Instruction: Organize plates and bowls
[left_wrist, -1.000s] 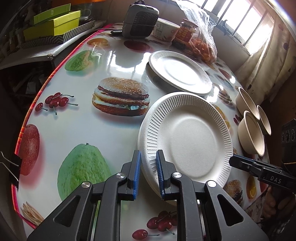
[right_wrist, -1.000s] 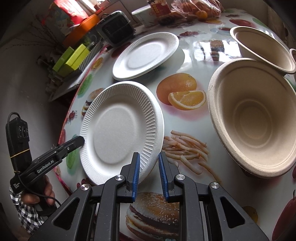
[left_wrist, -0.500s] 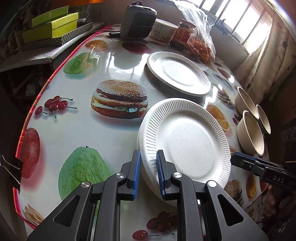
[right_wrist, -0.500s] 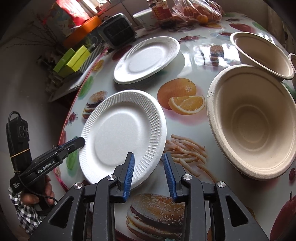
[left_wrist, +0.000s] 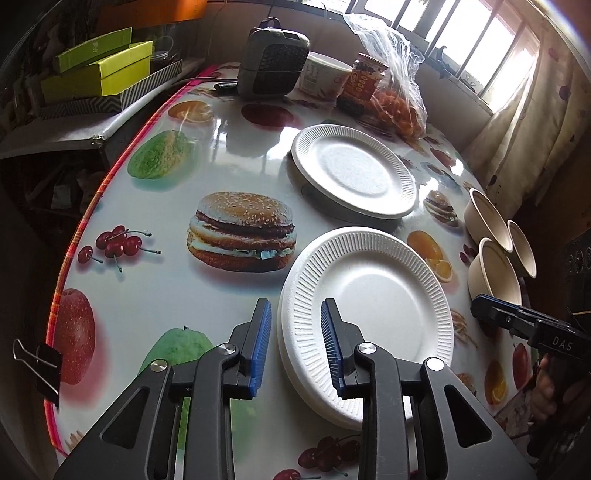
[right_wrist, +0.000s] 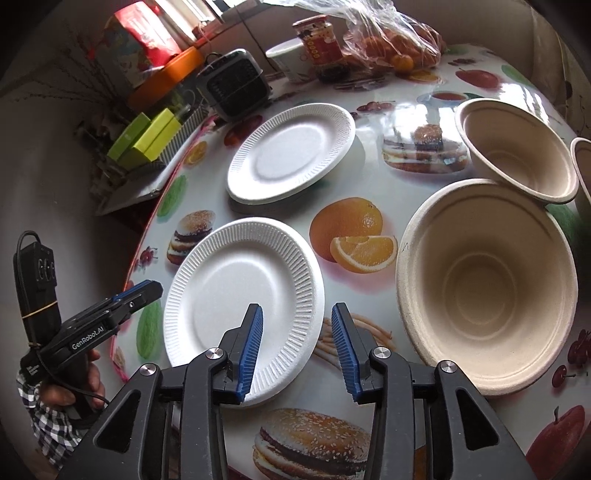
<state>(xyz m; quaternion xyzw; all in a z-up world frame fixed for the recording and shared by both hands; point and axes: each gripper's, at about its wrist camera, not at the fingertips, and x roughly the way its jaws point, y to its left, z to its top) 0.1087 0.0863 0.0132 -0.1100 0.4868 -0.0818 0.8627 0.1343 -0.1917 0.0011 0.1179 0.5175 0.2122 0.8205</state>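
A white ribbed foam plate (left_wrist: 373, 306) lies flat near the tabletop's (left_wrist: 155, 280) near edge. The left gripper (left_wrist: 295, 343) and right gripper (right_wrist: 295, 343) straddle opposite sides of its rim; their jaws have just been opening, released. Three beige pulp bowls (right_wrist: 491, 280) crowd the right edge. Open tabletop lies leftward.

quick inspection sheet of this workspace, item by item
surface: round table with glossy food-print cover.
job's things: near plate lies on another plate; far plate apart; three paper bowls.
clutter: small heater, jar, bag of oranges, cup, green boxes.
grippers: left gripper and right gripper open, jaws just widening, pressing nothing.
cables: black cord on left handle.
surroundings: window, curtain.
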